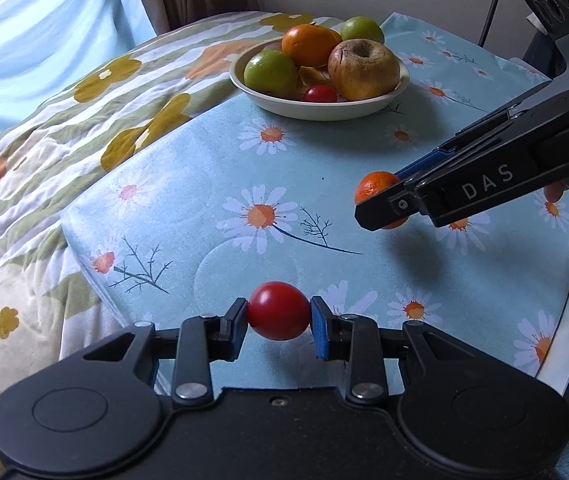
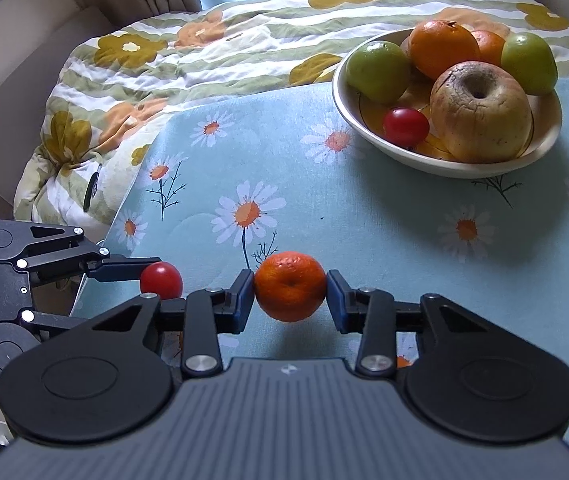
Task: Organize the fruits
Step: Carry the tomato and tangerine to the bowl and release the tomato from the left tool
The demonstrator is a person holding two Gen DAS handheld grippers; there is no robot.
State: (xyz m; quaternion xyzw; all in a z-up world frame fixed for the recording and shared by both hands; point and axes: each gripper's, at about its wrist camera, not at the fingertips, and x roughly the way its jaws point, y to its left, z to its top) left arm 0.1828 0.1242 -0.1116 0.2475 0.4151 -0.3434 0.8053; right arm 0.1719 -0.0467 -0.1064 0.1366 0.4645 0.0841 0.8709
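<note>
Fruit pick-up in hand: both hand-held grippers loaded, transfer to bowl [image 2: 368, 130] judged next.

Left hand-held gripper [image 1: 279, 318] pinches a tomato [image 1: 279, 311] between its pads, held clear above the near part of the surface [image 1: 204, 184]. Right hand-held gripper [image 2: 290, 294] grips a mandarin [image 2: 290, 286], pads pressing both its sides; whether it has left the cloth cannot be told. The bowl stands at the far side, holding two green fruits, oranges, a wrinkled apple [image 2: 482, 112] and another tomato. Next move, by judgement: carry each fruit over the rim and release gently into free space, avoiding a roll-out.
</note>
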